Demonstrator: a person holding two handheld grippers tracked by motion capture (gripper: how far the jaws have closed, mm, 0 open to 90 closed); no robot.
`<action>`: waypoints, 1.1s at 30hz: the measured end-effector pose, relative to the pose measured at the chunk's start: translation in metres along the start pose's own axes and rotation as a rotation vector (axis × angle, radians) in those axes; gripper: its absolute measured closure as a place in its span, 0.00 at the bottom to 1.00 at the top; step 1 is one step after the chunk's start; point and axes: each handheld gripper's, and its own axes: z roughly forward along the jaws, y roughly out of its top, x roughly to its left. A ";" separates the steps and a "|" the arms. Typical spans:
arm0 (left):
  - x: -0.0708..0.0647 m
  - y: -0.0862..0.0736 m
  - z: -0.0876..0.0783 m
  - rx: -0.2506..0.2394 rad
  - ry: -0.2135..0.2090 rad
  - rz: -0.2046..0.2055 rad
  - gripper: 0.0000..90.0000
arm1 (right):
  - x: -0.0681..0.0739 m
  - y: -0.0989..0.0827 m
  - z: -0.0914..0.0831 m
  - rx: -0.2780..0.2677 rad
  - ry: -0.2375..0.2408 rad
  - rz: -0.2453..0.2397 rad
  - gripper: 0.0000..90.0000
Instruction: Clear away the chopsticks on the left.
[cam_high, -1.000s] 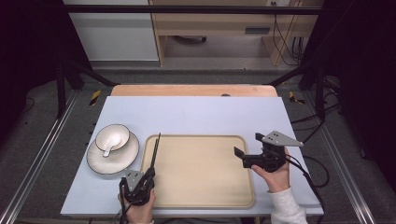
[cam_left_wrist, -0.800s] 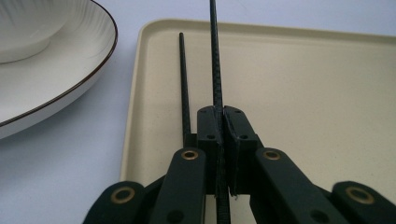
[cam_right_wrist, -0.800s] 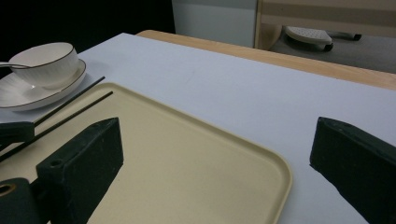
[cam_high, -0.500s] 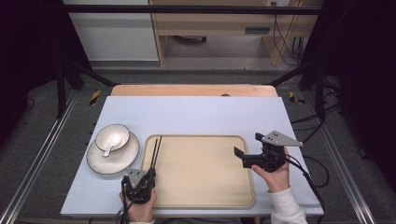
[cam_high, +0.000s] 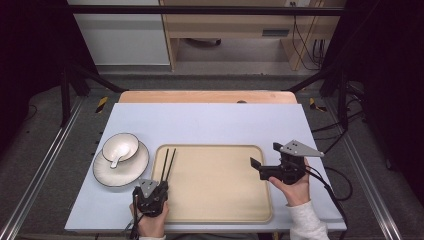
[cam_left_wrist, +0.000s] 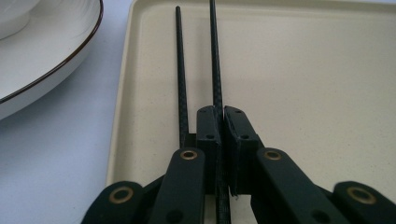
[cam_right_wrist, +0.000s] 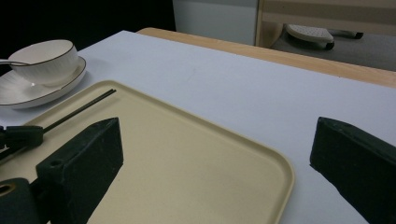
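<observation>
No text, label, brand, number or sign can be read in any view. The tray (cam_high: 215, 185), the plate (cam_high: 107, 172), the bowl (cam_high: 121, 147) and the counter (cam_high: 210, 122) carry no print, and the dark plate on the cabinet at twelve o'clock is too small to read.

Lab-type recording bay: black frame rails (cam_high: 75, 75), floor cables (cam_high: 305, 45), hazard-tape markers (cam_high: 101, 104).

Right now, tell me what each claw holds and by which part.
The left claw is shut on one black chopstick near its near end. The other chopstick lies free. The right claw holds nothing.
</observation>
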 end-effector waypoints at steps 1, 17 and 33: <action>0.000 0.000 0.000 0.000 -0.002 0.001 0.94 | 0.000 0.000 0.000 0.000 0.000 0.000 0.03; 0.002 0.014 -0.017 -0.078 -0.114 0.029 0.81 | 0.000 0.001 -0.003 -0.011 -0.003 0.005 0.03; 0.021 0.075 -0.037 -0.123 -0.289 0.226 0.52 | -0.004 0.003 -0.010 -0.034 -0.013 0.012 0.03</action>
